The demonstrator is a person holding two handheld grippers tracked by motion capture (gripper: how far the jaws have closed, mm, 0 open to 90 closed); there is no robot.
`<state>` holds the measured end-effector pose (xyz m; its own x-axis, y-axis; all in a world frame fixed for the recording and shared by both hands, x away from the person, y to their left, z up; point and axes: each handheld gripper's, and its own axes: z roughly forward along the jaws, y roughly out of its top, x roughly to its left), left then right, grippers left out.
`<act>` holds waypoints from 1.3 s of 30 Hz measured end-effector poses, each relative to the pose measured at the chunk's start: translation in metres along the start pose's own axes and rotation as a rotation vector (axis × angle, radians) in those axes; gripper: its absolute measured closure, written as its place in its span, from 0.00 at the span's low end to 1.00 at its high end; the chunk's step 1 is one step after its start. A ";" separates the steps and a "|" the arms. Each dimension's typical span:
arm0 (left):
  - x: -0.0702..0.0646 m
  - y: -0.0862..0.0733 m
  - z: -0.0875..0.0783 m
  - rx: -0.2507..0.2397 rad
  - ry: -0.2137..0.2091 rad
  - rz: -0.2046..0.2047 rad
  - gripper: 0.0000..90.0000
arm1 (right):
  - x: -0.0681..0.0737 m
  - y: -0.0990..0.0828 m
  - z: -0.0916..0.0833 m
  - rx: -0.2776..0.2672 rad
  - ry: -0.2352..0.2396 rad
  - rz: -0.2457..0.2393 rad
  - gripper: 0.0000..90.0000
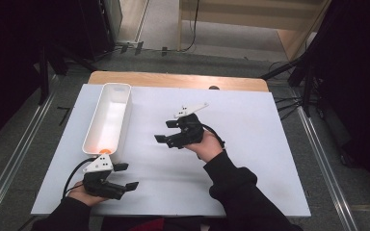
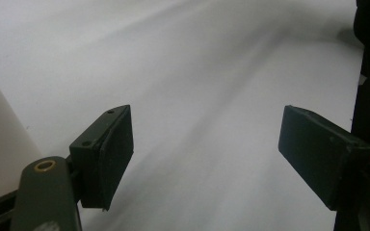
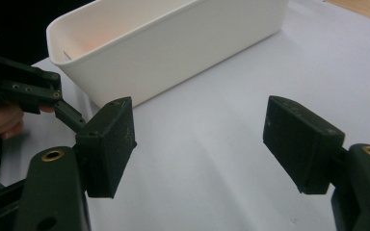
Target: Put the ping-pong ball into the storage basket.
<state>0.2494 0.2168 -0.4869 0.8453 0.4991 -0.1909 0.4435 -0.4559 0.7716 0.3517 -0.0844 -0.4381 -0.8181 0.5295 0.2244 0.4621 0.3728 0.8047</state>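
At the table's near edge, the left gripper (image 1: 127, 176) hovers with jaws spread, empty, just beside the near end of the long white plastic bin (image 1: 107, 120), where a small orange object (image 1: 105, 150) lies inside. Farther in, the right gripper (image 1: 165, 131), jaws likewise spread and empty, points toward the bin over the white tabletop (image 1: 250, 144).

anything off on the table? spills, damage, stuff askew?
Nothing stands out. The white bin sits upright on the white table cover, at a slight angle to its edges, with one small orange object inside its near end. No spill or damage visible. Left gripper and right gripper are both open and empty.
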 end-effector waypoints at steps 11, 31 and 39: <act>0.000 0.000 -0.003 -0.011 0.004 0.007 0.23 | -0.009 -0.016 -0.012 0.019 -0.046 0.022 0.29; 0.000 0.000 -0.005 -0.014 0.009 0.006 0.23 | -0.017 -0.042 -0.037 0.020 -0.103 0.040 0.28; 0.000 0.000 -0.005 -0.014 0.011 0.006 0.23 | -0.014 -0.047 -0.046 0.015 -0.101 0.041 0.28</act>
<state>0.2475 0.2201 -0.4840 0.8445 0.5045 -0.1798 0.4343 -0.4486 0.7811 0.3258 -0.1449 -0.4542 -0.7600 0.6185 0.1998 0.5003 0.3605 0.7872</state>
